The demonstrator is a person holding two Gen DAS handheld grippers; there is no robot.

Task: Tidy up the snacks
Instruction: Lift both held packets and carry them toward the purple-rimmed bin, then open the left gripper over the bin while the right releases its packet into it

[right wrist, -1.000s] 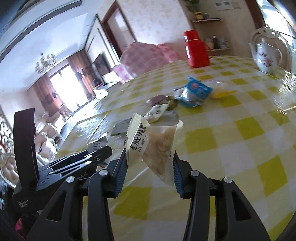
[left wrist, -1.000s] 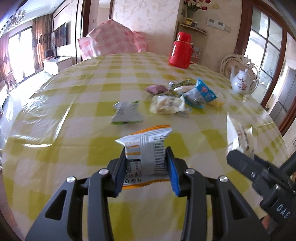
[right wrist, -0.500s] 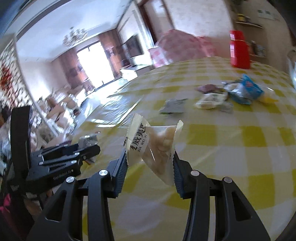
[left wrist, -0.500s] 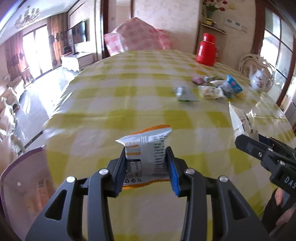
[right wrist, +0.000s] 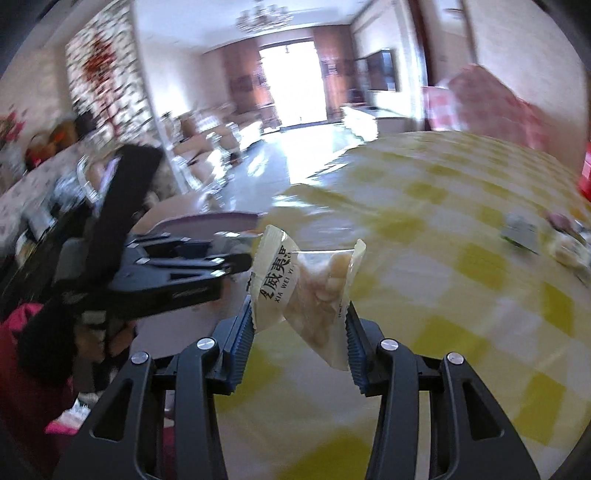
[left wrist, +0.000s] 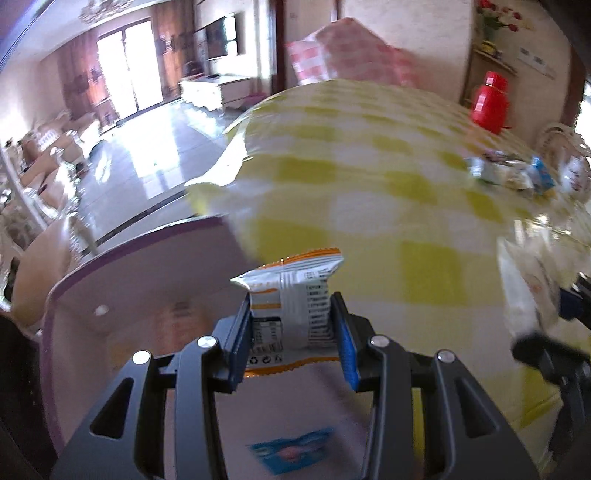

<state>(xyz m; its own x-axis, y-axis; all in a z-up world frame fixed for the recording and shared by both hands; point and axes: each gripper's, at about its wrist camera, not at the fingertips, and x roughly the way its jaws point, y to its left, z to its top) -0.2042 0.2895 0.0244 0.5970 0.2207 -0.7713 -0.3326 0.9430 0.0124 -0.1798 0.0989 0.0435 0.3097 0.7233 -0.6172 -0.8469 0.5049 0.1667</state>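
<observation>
left gripper gripping orange-white packet | right gripper gripping clear packet | purple-rimmed bin lying directly below left gripper, nearer it

Blurring the far snack pile past telling. Cutting off the red flask at the edge. Smearing the blue packet below.

A red thermos stands far back on the yellow-checked bench; behind it, a pink checked cushion, beside flowers.
</observation>
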